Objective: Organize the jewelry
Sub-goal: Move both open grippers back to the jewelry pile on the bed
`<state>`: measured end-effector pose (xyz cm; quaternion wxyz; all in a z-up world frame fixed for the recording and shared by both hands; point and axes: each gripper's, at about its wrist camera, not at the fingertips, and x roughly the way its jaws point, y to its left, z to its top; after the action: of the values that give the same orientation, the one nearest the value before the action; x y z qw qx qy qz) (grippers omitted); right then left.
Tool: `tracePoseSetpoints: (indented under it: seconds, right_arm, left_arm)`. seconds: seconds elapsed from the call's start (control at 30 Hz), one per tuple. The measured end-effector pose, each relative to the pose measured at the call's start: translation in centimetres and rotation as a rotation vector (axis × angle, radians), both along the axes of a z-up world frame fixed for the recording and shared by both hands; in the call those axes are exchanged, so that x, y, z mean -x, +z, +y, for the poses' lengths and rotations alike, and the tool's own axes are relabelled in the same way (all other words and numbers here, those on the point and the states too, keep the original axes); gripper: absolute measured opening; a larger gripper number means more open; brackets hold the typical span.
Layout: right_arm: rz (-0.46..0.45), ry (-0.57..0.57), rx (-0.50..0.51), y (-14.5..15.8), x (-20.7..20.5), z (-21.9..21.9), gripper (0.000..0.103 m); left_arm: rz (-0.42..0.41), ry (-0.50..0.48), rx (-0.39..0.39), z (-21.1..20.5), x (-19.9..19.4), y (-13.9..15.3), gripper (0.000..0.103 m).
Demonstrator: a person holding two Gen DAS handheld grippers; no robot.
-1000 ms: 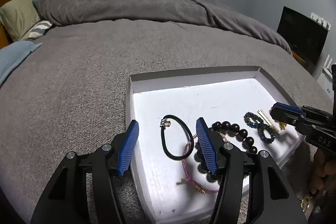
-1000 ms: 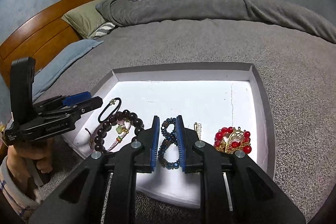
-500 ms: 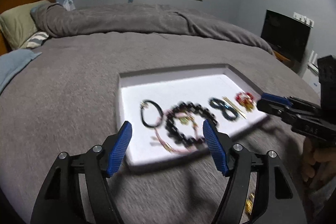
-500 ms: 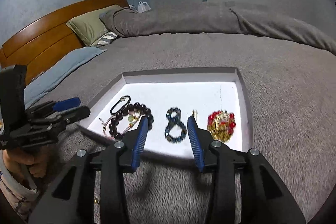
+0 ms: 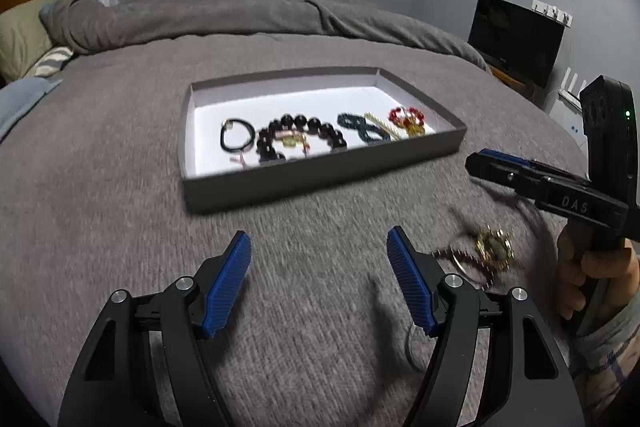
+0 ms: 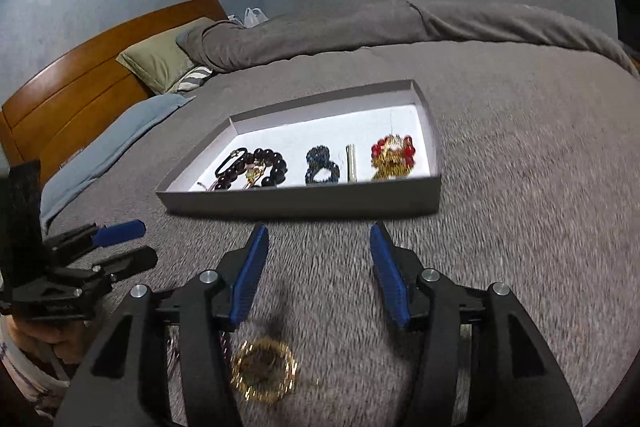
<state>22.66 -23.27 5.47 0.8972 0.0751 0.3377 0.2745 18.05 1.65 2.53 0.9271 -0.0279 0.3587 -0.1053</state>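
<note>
A grey tray [image 5: 320, 183] with a white floor lies on the bed. Along its near side sit a black cord bracelet [image 5: 237, 135], a dark bead bracelet [image 5: 304, 137], a blue bead bracelet [image 5: 362, 127], a thin gold bar [image 6: 351, 163] and a red and gold piece [image 6: 392, 157]. A round gold ornament [image 6: 264, 373] with a bead chain lies on the bedspread in front of the tray, under my right gripper. My left gripper [image 5: 318, 236] hangs open over bare bedspread. My right gripper [image 6: 319, 230] has its jaws opening, with nothing between them.
The grey bedspread [image 5: 120, 187] spreads around the tray, with a rolled duvet [image 5: 240, 15] behind. Pillows [image 6: 160, 63] and a wooden headboard [image 6: 72, 95] stand at the left. A dark screen [image 5: 516, 39] stands at the right. A hand [image 5: 592, 275] holds the right gripper's handle.
Both grippers have drawn back from over the tray to the bedspread in front of it. The right jaws have widened from nearly shut. The gold ornament has come into view.
</note>
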Motion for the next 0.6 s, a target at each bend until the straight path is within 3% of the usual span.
tracePoseSetpoints:
  seconds: [0.4, 0.6]
  right_arm:
    - [0.007, -0.012, -0.016, -0.5, 3.5, -1.2, 0.069]
    - [0.009, -0.013, 0.003, -0.9, 4.9, -1.5, 0.073]
  left_arm:
    - [0.027, 0.009, -0.006, -0.5, 3.9, -1.4, 0.077]
    - [-0.001, -0.03, -0.023, -1.9, 5.9, -2.2, 0.078]
